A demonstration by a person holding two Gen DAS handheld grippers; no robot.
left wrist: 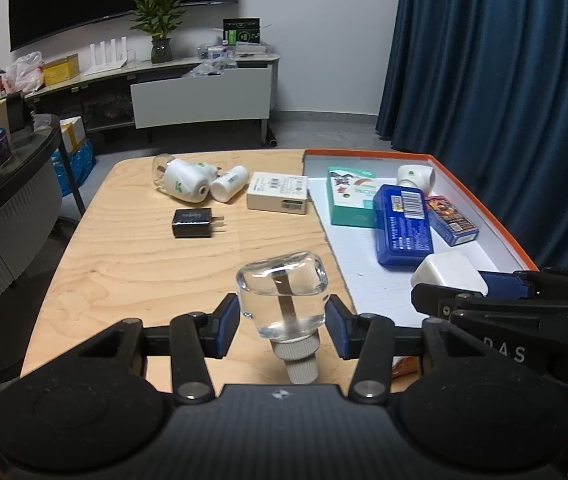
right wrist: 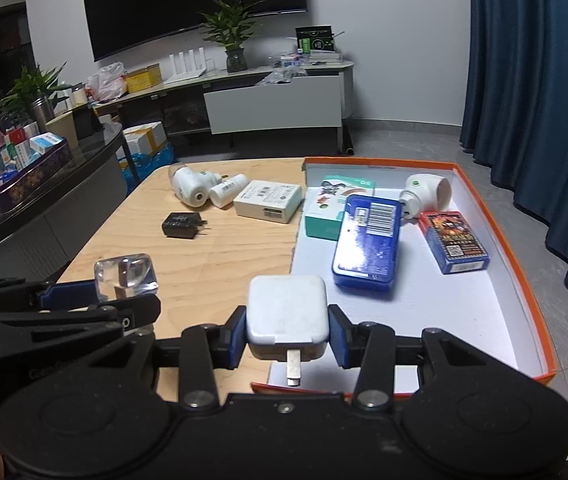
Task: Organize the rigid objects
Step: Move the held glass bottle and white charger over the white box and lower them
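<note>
Across the wooden table (left wrist: 131, 264) in front of me, the orange-rimmed white box lid (right wrist: 524, 264) takes up the right side. Inside it lie a blue tin (right wrist: 366, 248), a teal carton (right wrist: 338, 206), a deck of cards (right wrist: 454, 246) and a white plug-in vaporizer (right wrist: 424, 192). On the bare wood at the far end sit another white vaporizer (left wrist: 183, 182), a small white bottle (left wrist: 229, 189) on its side, a cream carton (left wrist: 277, 192) and a black charger (left wrist: 193, 223). My left hand-held gripper (left wrist: 282, 322) grips a clear liquid refill bottle (left wrist: 284, 294) by its body, cap pointing back toward me, above the wood near the lid's edge. My right hand-held gripper (right wrist: 288, 334) clamps a white charger (right wrist: 288, 308), prongs toward me, over the lid's near left corner.
</note>
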